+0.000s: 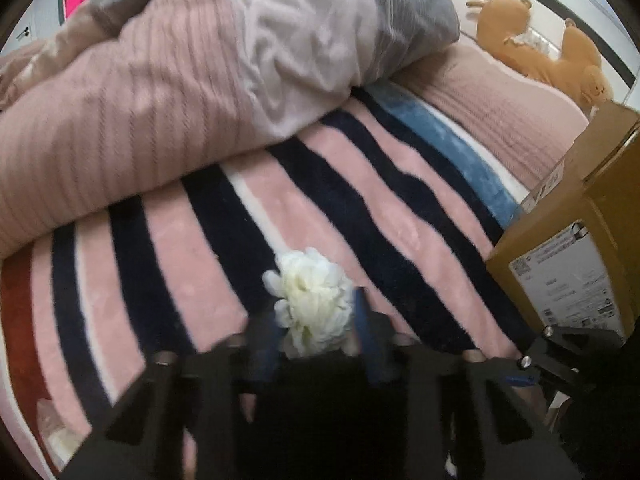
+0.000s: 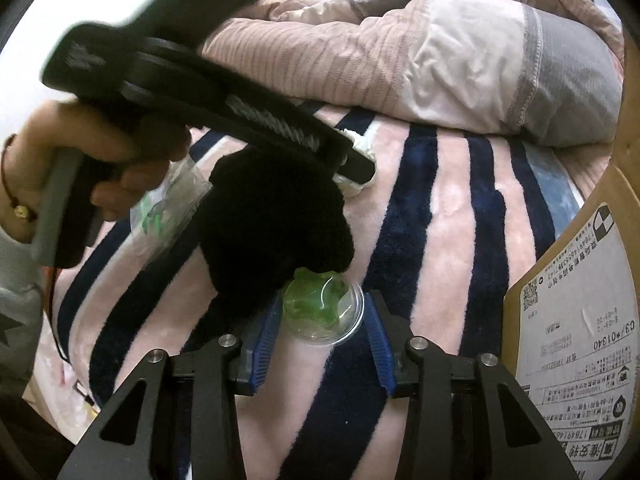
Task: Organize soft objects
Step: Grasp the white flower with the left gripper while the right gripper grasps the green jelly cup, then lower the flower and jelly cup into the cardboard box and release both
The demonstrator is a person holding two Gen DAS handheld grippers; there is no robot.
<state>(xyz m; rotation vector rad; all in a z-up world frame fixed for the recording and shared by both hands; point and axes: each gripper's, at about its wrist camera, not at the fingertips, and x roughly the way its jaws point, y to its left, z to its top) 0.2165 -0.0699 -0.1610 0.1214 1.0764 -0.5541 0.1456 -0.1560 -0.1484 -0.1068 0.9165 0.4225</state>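
A fluffy white soft object (image 1: 310,304) lies on the striped pink and navy blanket (image 1: 192,248) between the blue pads of my left gripper (image 1: 316,312), whose jaws stand beside it; motion blur hides whether they press it. In the right wrist view, my right gripper (image 2: 324,312) is open around a clear round capsule with a green soft thing (image 2: 322,308) inside, lying on the blanket (image 2: 448,240). A black fuzzy object (image 2: 272,224) lies just left of the capsule. The left gripper (image 2: 360,168) reaches in from the upper left, over the white object (image 2: 360,144).
A cardboard box (image 1: 576,232) with a shipping label stands at the right, also in the right wrist view (image 2: 580,340). A folded pink and grey duvet (image 1: 180,80) lies behind. An orange plush toy (image 1: 540,48) rests far right. A clear bag (image 2: 168,208) lies left.
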